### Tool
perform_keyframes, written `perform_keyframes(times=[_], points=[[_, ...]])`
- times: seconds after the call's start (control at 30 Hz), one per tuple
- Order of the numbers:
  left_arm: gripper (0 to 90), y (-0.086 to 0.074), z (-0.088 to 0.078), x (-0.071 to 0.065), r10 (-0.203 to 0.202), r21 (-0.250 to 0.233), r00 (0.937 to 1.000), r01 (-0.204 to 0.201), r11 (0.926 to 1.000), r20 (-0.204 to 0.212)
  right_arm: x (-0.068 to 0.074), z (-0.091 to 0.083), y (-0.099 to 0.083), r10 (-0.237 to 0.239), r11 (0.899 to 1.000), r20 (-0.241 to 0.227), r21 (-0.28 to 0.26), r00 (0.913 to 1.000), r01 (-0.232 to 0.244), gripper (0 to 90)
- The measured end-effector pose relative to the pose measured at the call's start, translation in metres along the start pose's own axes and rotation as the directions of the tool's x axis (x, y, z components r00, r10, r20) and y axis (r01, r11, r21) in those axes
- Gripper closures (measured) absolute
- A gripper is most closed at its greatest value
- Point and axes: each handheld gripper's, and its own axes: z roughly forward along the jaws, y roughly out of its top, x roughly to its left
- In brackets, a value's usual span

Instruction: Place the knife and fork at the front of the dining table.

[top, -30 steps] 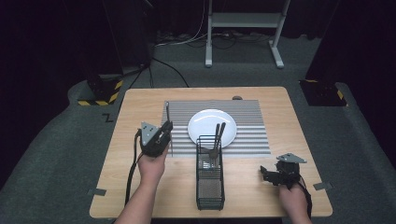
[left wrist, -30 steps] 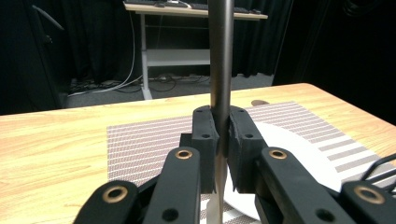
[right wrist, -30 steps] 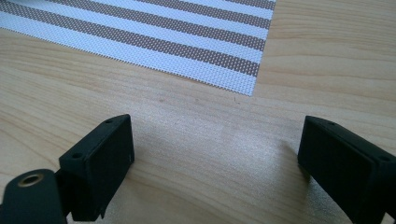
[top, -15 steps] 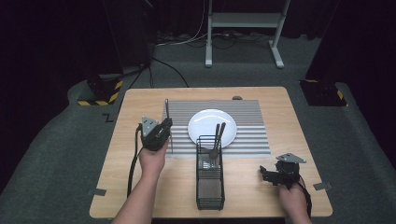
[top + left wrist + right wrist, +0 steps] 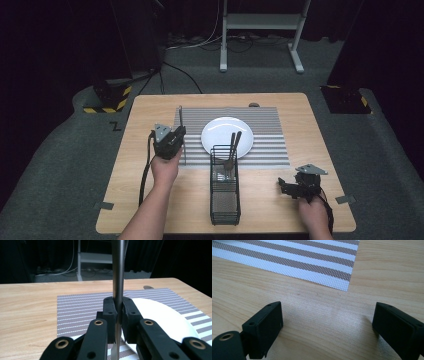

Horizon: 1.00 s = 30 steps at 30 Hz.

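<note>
- Nearest the person, at about 5 o'clock on the table (image 5: pixel 150 200), the right gripper (image 5: pixel 286 187) rests low over bare wood, its jaws spread wide with nothing between them; in the right gripper view the wood grain shows in the gap, and a corner of the striped placemat (image 5: pixel 342 281) lies beyond at 12 o'clock.
- At 6 o'clock, the black wire cutlery basket (image 5: pixel 224 200) stands upright, its far end on the placemat's near edge; two dark utensil handles (image 5: pixel 234 145) lean out of its far end towards the plate.
- At about 9 o'clock, the left gripper (image 5: pixel 175 137) is held above the placemat's left edge, its jaws pinched together on a knife (image 5: pixel 181 131).
- The knife runs near to far along that edge of the placemat, just left of the plate; in the left gripper view its handle (image 5: pixel 118 270) rises towards 12 o'clock between the pads and the blade points down towards 6 o'clock.
- Near the table's centre, the white plate (image 5: pixel 220 132) lies on the placemat, just beyond the basket.
- At 12 o'clock by the far edge, a small dark object (image 5: pixel 254 105) sits, too small to identify.
</note>
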Motion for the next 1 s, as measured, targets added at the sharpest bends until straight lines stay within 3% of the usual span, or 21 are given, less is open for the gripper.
perform_keyframes(times=[0.57, 0.8, 1.0], points=[[82.4, 0.002, 0.029, 0.004, -0.052, 0.049, 0.9979, 0.054, 0.9973, -0.039, 0.0, 0.0, 0.0, 0.001, 1.0, 0.0, 0.0, 1.0, -0.001, 9.5], [82.2, 0.002, 0.041, 0.01, -0.088, 0.079, 0.9945, 0.093, 0.9925, -0.057, 0.0, 0.0, 0.0, 0.002, 1.0, -0.002, 0.0, 1.0, -0.002, 9.5], [82.3, 0.002, 0.054, 0.008, -0.081, 0.112, 0.9943, 0.088, 0.9897, -0.069, 0.0, 0.0, 0.0, 0.002, 1.0, -0.003, 0.0, 1.0, -0.002, 9.6]])
